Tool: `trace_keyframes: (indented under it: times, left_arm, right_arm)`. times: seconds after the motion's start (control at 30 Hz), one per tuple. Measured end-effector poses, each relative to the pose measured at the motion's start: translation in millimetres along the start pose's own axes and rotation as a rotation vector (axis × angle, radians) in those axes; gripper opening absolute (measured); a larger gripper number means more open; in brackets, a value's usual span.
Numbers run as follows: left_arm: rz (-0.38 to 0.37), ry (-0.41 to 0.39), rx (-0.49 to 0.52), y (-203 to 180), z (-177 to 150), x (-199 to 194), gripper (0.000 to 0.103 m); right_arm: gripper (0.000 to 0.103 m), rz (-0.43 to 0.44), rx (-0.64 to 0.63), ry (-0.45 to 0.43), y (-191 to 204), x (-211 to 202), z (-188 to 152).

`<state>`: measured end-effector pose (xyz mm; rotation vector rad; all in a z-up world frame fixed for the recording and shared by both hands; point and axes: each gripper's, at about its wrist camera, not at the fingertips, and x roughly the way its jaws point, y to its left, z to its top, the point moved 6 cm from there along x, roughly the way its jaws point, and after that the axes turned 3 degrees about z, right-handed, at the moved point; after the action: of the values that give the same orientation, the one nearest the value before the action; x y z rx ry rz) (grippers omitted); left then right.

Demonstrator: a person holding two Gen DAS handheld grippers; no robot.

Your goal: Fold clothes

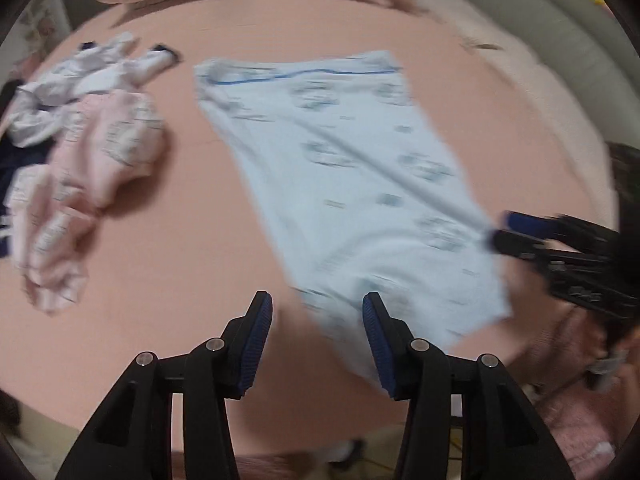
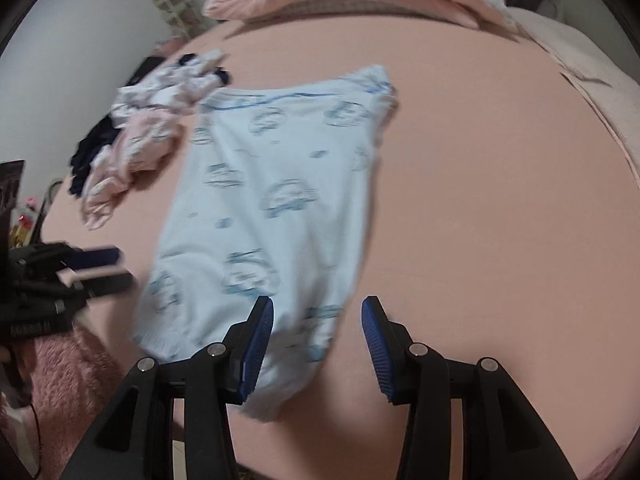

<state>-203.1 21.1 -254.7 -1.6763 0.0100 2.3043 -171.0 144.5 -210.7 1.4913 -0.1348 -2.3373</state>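
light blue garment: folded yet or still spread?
Spread, as far as shown: the light blue garment lies flat on the pink bed as one long panel, no layer visibly turned over. Blur hides small creases.

The print on the light blue garment (image 1: pixel 360 184) is being smeared by blur; at nine o'clock, the clothes pile (image 1: pixel 76 152) is being cropped.

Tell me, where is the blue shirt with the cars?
The blue shirt lies flat mid-bed, right of the crumpled clothes pile in both views.
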Motion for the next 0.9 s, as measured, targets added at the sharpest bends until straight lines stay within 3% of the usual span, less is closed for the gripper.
trace_keyframes:
  times: [0.1, 0.17, 0.4, 0.47, 0.53, 0.6, 0.63, 0.67, 0.73, 0.9]
  left_arm:
    - [0.010, 0.042, -0.018, -4.3, -11.7, 14.9, 0.043]
    - [0.011, 0.061, -0.010, -9.5, -19.0, 27.0, 0.006]
    - [0.083, 0.071, -0.008, -7.0, -38.9, 23.4, 0.003]
    - [0.057, 0.106, -0.049, -1.0, -49.4, 34.1, 0.003]
    - [0.000, 0.069, -0.123, 4.0, -51.0, 28.0, 0.004]
    - [-0.064, 0.023, -0.190, 6.7, -47.5, 17.3, 0.006]
    - [-0.071, 0.008, -0.207, 7.4, -44.8, 14.7, 0.016]
    - [-0.073, -0.006, -0.222, 8.1, -42.1, 12.7, 0.037]
    - [-0.112, -0.025, -0.253, 7.4, -44.6, 4.0, 0.066]
    - [-0.151, 0.012, -0.240, -4.4, -37.3, 12.4, 0.064]
  right_arm:
    - [0.045, -0.006, -0.001, 0.026, 11.4, 7.9, -6.8]
    - [0.045, -0.013, 0.003, 0.046, 11.0, 12.7, -13.5]
    - [0.050, -0.060, -0.008, 0.078, 3.0, 13.4, -28.3]
    - [0.050, -0.045, 0.018, 0.063, 0.1, 13.0, -29.1]
    - [0.050, -0.012, 0.062, 0.032, -3.4, 8.9, -28.5]
    - [0.051, 0.029, 0.109, -0.018, -7.4, -1.5, -25.1]
    - [0.051, 0.043, 0.126, -0.035, -9.4, -5.3, -23.8]
    - [0.055, 0.055, 0.144, -0.047, -11.4, -8.1, -22.9]
    - [0.061, 0.069, 0.180, -0.031, -16.5, -3.8, -24.9]
    - [0.063, 0.097, 0.193, 0.005, -14.4, 6.0, -34.8]
